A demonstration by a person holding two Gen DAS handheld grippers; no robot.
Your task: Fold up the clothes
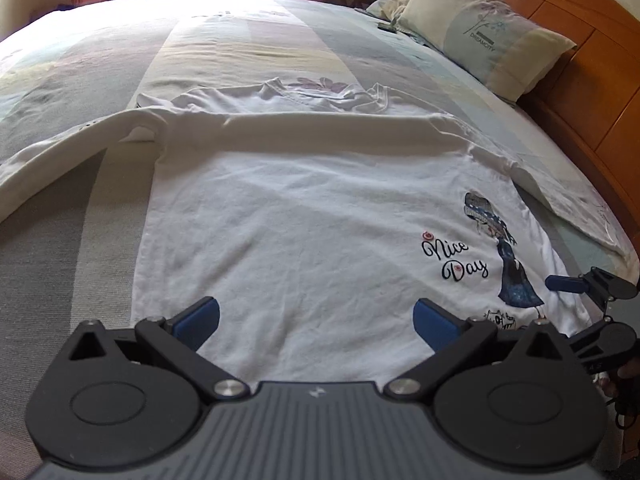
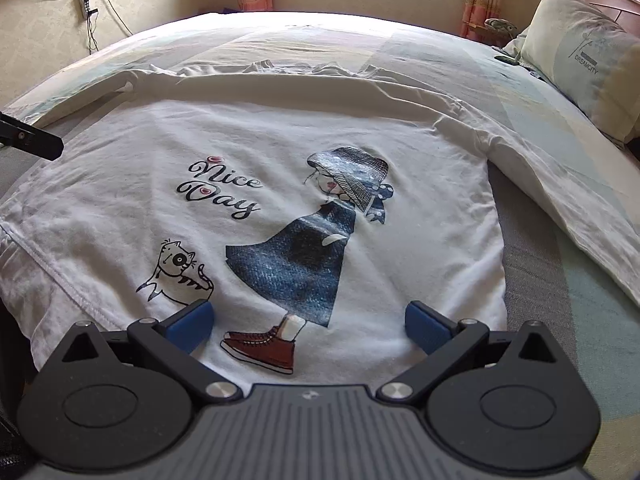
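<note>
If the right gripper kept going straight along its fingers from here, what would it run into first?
Most likely the white shirt itself: the open right gripper points low across its printed front, over the red shoe and blue dress. How high it hovers above the cloth is unclear.

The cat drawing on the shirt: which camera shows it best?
The right wrist view: the whole cat drawing shows there, left of the printed girl. In the left wrist view only its top shows, behind the gripper's right finger.

left gripper: jaws wide apart, over shirt hem | right gripper: jaws wide apart, over hem, nothing held
</note>
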